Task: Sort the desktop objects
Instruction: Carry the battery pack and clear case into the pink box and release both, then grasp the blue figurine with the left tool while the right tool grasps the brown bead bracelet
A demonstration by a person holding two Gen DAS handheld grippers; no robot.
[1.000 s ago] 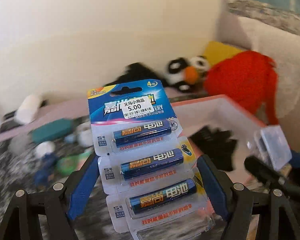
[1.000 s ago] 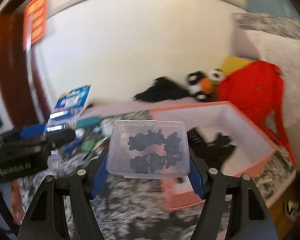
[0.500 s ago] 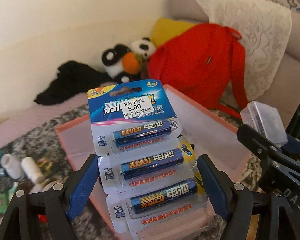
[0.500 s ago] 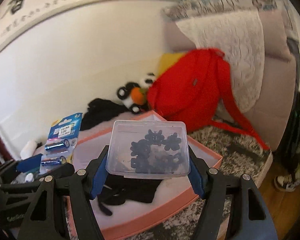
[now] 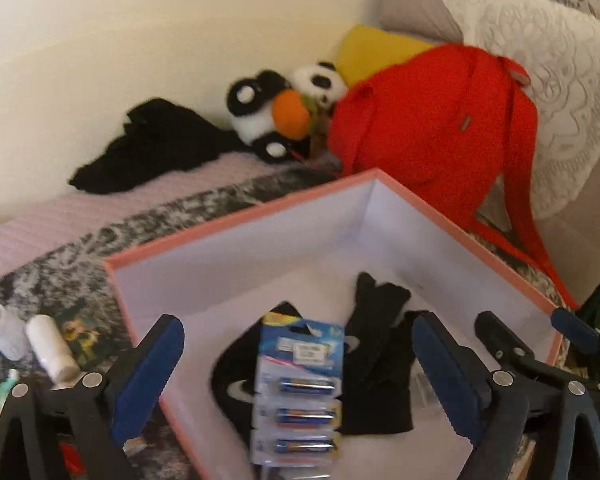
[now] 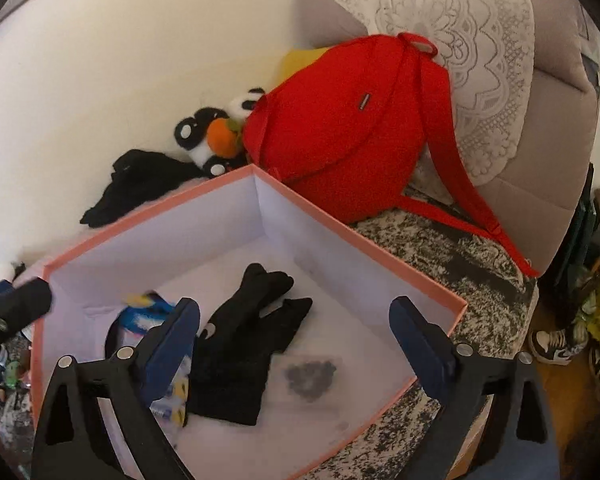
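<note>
A pink box with white inside (image 5: 236,220) (image 6: 360,228) lies below both grippers. My left gripper (image 5: 298,364) is open and empty above it. The blue battery pack (image 5: 300,392) lies loose in the box on black gloves (image 5: 376,340); in the right wrist view it (image 6: 140,316) shows blurred, partly behind a finger. My right gripper (image 6: 294,340) is open and empty. The clear plastic case of black pieces (image 6: 308,372) lies blurred on the box floor, right of the black gloves (image 6: 244,344).
A red backpack (image 5: 432,120) (image 6: 348,132), a plush penguin (image 5: 276,116), black cloth (image 5: 152,148) and a lace pillow (image 5: 540,64) lie behind the box. White bottles (image 5: 48,348) and small items lie left of it. Shoes (image 6: 552,344) stand on the floor at right.
Both grippers have opened. The battery pack has left the left gripper and the clear case has left the right one; both are now in the box.
</note>
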